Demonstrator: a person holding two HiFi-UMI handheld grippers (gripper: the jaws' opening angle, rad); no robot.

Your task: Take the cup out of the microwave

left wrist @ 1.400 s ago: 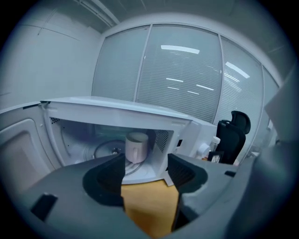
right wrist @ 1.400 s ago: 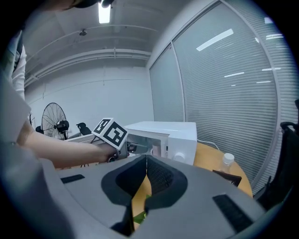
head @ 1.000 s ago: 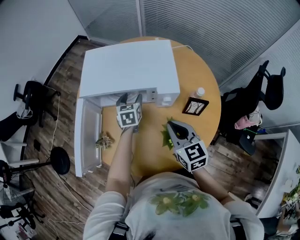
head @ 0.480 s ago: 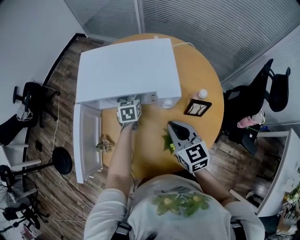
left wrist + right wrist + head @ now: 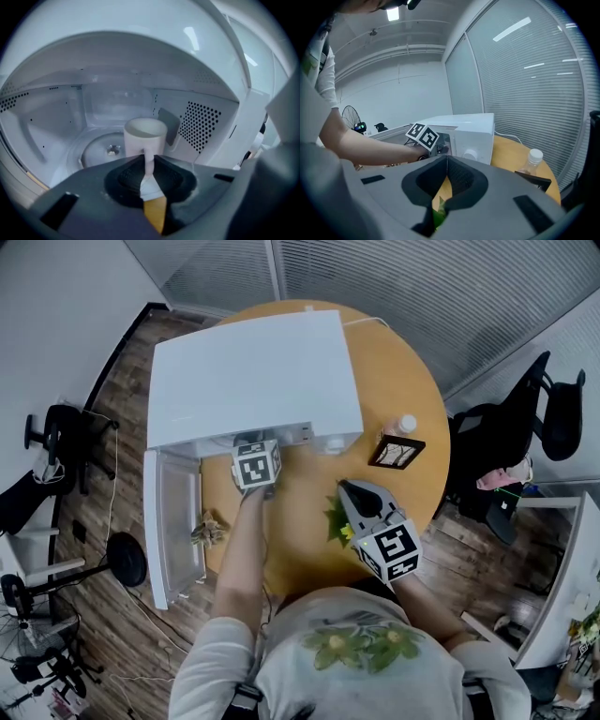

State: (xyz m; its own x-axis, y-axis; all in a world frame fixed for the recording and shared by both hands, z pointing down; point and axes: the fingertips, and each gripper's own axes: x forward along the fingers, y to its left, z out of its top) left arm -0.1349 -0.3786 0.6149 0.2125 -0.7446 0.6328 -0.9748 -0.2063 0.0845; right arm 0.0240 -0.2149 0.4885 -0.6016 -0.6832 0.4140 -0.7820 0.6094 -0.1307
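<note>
The white microwave stands on the round wooden table with its door swung open to the left. Inside it a white cup stands upright, its handle turned toward me. My left gripper reaches into the cavity; its jaws have just been closing and now pinch the handle. In the head view only its marker cube shows at the opening. My right gripper hovers over the table in front of the microwave, shut, with nothing held.
A plastic bottle and a dark picture frame stand right of the microwave. Green leaves lie under the right gripper, and a dried sprig lies near the open door. The turntable hub sits left of the cup. Office chairs surround the table.
The left gripper has pushed forward into the microwave opening; its open jaws, seen earlier in front of the cavity, are now hidden inside. The right gripper has barely shifted.
</note>
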